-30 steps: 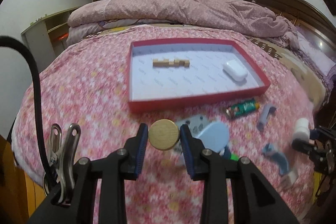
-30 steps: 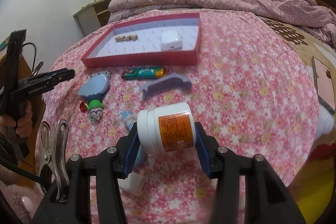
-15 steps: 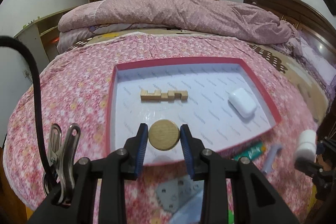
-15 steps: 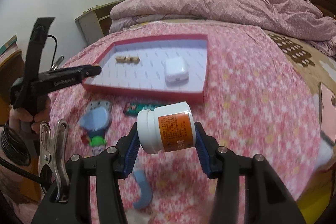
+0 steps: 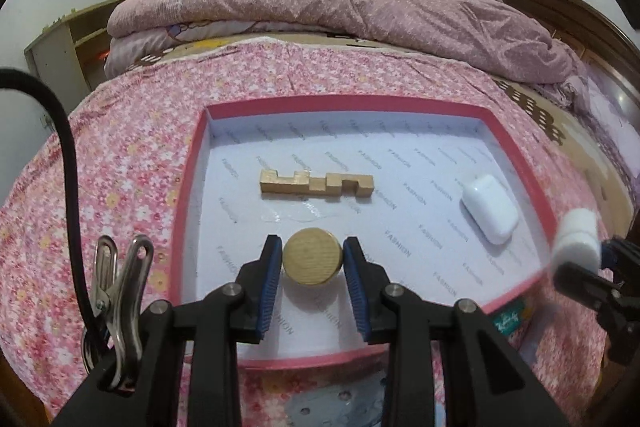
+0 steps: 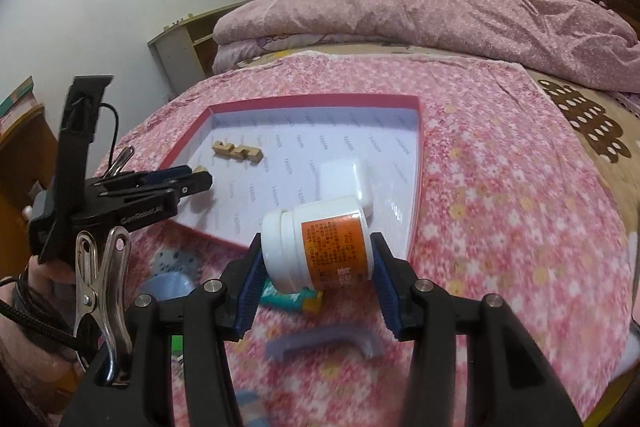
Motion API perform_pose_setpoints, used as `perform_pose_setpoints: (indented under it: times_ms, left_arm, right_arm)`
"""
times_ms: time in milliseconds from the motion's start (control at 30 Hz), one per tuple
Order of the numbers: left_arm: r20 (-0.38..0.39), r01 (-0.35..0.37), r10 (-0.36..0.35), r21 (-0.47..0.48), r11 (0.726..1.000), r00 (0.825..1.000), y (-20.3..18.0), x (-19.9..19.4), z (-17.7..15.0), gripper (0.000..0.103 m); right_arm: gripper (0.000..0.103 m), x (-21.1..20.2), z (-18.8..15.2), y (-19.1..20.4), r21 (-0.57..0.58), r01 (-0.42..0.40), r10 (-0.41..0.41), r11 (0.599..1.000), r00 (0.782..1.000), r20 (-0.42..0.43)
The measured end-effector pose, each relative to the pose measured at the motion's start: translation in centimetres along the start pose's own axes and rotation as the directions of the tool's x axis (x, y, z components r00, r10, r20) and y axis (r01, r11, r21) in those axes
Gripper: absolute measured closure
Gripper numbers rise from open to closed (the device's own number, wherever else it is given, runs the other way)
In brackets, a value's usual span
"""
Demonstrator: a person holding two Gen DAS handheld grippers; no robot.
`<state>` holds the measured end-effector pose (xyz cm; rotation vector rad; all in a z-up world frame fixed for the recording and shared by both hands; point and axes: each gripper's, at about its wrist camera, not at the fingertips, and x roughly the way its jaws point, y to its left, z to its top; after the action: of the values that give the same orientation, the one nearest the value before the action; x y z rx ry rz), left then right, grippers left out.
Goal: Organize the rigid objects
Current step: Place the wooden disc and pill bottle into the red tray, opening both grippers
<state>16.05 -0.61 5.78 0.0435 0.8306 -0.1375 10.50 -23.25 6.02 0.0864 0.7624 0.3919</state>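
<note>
Bed [image 5: 132,155] under pink floral cover, carrying all items. Tray [image 5: 188,227], one, shallow, red rim, white lining printed with repeated lettering, lying flat on bed. Contents of tray, counted: two. Notched wooden block [image 5: 316,183], one, pale, elongated, lying flat near tray centre. White rounded case [image 5: 489,213], one, glossy, lying toward tray's right side in left wrist view, well apart from block.

Left tongs [image 5: 313,258] clenched on wooden disc [image 5: 313,257]: one, round, light grain, flat face toward camera, pinched at both edges between blue pads, suspended above tray lining near front rim, just in front of notched block.

Right tongs [image 6: 318,251] clenched on white bottle [image 6: 320,242]: one, plastic, white cap, orange printed label, lying sideways between blue pads with cap toward left, suspended over tray's near right corner.

Loose on bed outside tray, near front rim in right wrist view: green packet [image 6: 294,298], one, partly hidden beneath bottle; lavender curved piece [image 6: 326,343], one; blue rounded item [image 6: 168,285], one, blurred, kind not discernible.
</note>
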Motion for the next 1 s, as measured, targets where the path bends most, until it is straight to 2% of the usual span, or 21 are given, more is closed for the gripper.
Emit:
perform_pose_setpoints:
  times_ms: [367,667,733,800,1000]
  left_arm:
    - [0.010,-0.019,0.019,-0.008,1.000,1.000,-0.3,0.9,0.0,0.070]
    - [0.001,-0.020,0.020,-0.017,1.000,1.000,-0.3,1.3,-0.3,0.070]
    - [0.005,-0.023,0.023,-0.022,0.999,1.000,-0.3,1.2,-0.3,0.066]
    - [0.000,-0.014,0.014,-0.027,1.000,1.000,-0.3,1.3,-0.2,0.052]
    - [-0.008,-0.007,0.007,-0.028,1.000,1.000,-0.2,1.2,-0.4,0.040]
  right_arm:
    - [0.053,3.3,0.7,-0.7,-0.006,-0.001,0.001,1.000,1.000,-0.012]
    - [0.053,3.6,0.3,-0.3,-0.030,0.026,-0.026,0.999,1.000,0.002]
    - [0.053,3.6,0.3,-0.3,-0.031,0.030,-0.030,0.999,1.000,0.004]
    - [0.053,3.7,0.4,-0.4,-0.027,0.034,-0.034,0.999,0.999,0.007]
    - [0.053,3.8,0.5,-0.4,-0.032,0.054,-0.054,0.998,0.998,0.019]
